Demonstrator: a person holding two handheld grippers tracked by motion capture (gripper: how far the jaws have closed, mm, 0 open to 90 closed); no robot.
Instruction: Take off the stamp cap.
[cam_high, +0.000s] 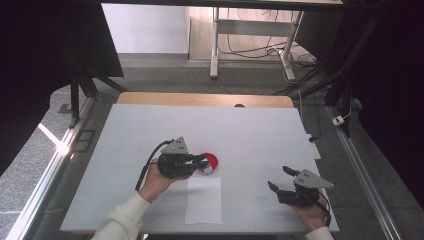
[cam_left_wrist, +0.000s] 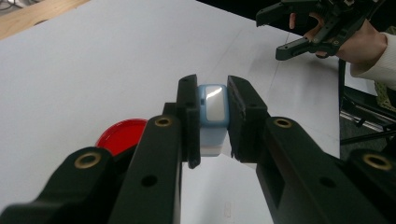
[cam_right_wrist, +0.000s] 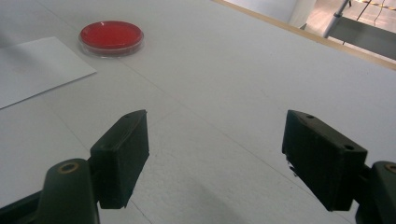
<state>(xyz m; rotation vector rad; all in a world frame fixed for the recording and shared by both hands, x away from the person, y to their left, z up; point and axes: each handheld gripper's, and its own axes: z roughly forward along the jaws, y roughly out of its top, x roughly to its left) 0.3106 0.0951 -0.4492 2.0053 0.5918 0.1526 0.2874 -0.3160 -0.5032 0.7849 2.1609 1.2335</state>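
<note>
My left gripper (cam_left_wrist: 213, 93) is shut on a small light-blue and white block (cam_left_wrist: 212, 116), held upright between its jaws. In the high view this gripper (cam_high: 203, 161) hovers over the left edge of a round red dish (cam_high: 211, 162); the dish (cam_left_wrist: 122, 135) lies just beyond and left of the jaws. A white paper sheet (cam_high: 203, 200) lies directly in front of the dish. My right gripper (cam_high: 280, 178) rests near the table's front right, open with nothing between its jaws (cam_right_wrist: 217, 154). From there the red dish (cam_right_wrist: 111, 36) and the paper (cam_right_wrist: 32, 70) lie far off to the left.
The white table top (cam_high: 250, 135) has a wooden strip (cam_high: 205, 99) along its far edge. Black frame posts stand at both sides, and a desk frame with cables (cam_high: 250, 50) stands on the floor beyond. The person's right hand and its gripper (cam_left_wrist: 303, 28) show in the left gripper view.
</note>
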